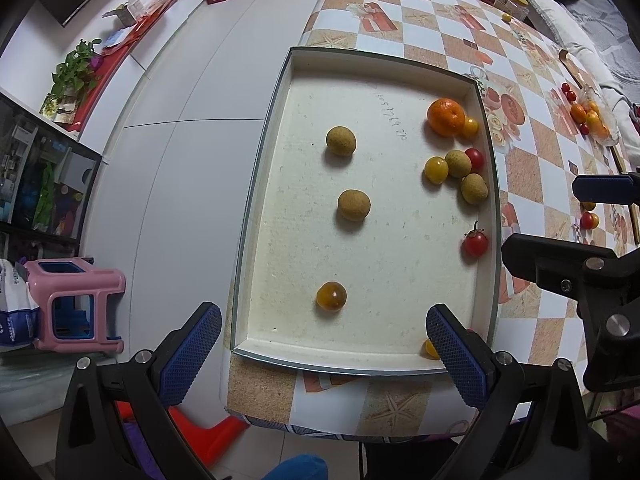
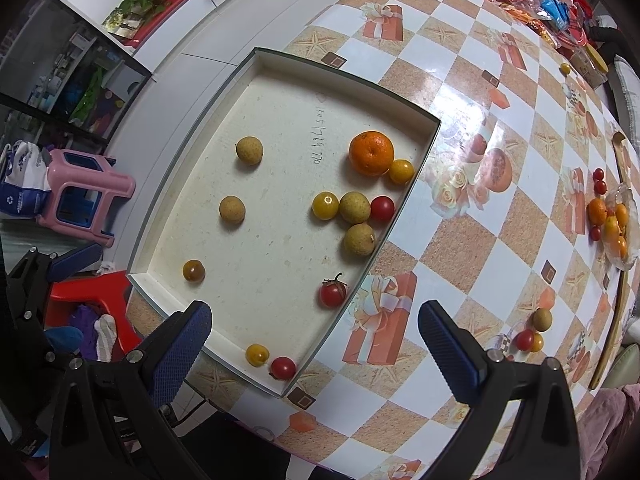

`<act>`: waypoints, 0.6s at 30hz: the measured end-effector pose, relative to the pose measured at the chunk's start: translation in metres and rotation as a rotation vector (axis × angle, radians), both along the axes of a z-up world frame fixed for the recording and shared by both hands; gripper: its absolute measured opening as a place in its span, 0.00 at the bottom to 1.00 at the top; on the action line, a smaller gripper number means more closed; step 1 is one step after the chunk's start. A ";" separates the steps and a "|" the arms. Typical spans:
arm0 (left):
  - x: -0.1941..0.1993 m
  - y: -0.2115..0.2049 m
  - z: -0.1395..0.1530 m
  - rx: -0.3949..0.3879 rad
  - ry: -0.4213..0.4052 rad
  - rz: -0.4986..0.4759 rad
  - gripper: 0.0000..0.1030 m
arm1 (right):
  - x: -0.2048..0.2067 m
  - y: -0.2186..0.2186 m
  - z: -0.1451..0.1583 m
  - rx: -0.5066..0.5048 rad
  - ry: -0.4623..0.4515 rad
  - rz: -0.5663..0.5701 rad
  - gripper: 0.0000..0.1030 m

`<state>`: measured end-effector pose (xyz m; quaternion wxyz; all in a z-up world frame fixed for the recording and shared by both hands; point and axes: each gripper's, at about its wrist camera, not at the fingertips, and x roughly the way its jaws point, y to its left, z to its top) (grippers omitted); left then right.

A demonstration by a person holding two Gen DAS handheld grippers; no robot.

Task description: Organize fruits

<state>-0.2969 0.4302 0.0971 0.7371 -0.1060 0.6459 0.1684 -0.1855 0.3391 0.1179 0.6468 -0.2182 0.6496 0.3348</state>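
Left tool [image 1: 324, 344] and right tool [image 2: 316, 344], blue-padded fingers spread apart and empty, both poised above the near edge of the shallow white rectangular tray [image 2: 348, 76] on the checkered-cloth surface [image 2: 472, 240]. The tray holds a round orange mandarin [image 2: 371, 153], brown longans, and red and yellow cherry tomatoes; more fruit lies on the surface at right.
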 end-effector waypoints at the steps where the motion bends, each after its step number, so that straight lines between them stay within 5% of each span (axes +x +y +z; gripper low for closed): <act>1: 0.000 0.000 0.000 0.001 0.002 -0.001 1.00 | 0.000 0.000 0.000 0.000 0.001 -0.001 1.00; 18: -0.001 0.000 0.000 0.014 -0.002 0.016 1.00 | -0.001 -0.001 -0.002 0.006 0.008 -0.004 1.00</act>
